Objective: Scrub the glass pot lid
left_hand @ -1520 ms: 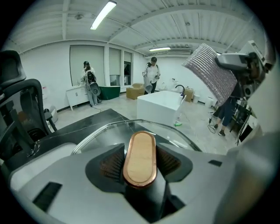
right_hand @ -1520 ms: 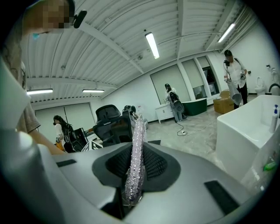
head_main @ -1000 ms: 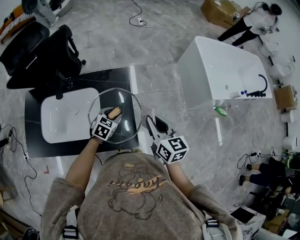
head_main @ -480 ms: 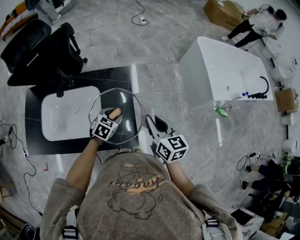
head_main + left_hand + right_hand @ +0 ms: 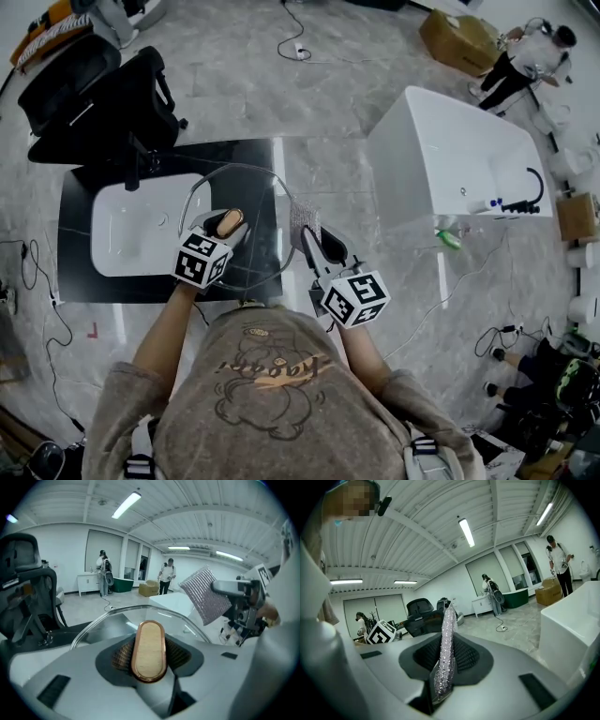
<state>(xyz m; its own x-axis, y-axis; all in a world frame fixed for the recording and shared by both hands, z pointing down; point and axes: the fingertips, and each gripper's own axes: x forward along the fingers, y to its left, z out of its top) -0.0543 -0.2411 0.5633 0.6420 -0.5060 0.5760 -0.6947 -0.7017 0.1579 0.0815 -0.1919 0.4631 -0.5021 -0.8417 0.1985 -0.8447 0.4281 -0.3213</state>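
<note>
Centre of the head view: the left gripper (image 5: 223, 228) was clamped on the tan oval wooden knob with a copper rim (image 5: 229, 221), holding up the round clear glass pot lid (image 5: 251, 192). The lid hung over the black slab counter (image 5: 75, 253), just right of the white rectangular basin (image 5: 131, 230). The right gripper (image 5: 309, 242) sat just right of the lid's rim, its jaws closed on a silver sparkly mesh scrub pad (image 5: 302, 217). The pad was close to the rim, but contact couldn't be confirmed from this view. A white bathtub (image 5: 459, 150) stood at upper right and wasn't involved.

Left gripper view: both pads pressed on the knob, whose long axis ran straight away from the camera. The glass spread out beyond and around it. The scrub pad (image 5: 205, 595) hung at right of frame, past the lid's edge. Its flat face was turned partly toward the glass and it looked clear of it.

Right gripper view: the jaws were shut on the pad, which stood upright and edge-on in the middle of the frame. The left gripper's marker cube showed at lower left, so the lid lay off to the left of these fingers. The glass itself couldn't be made out here.

Judgement: scrubbing contact wasn't yet made. The right gripper was the working one and needed a short move frame-left to lay the pad flat on the glass. The left gripper only had to keep the lid steady.
</note>
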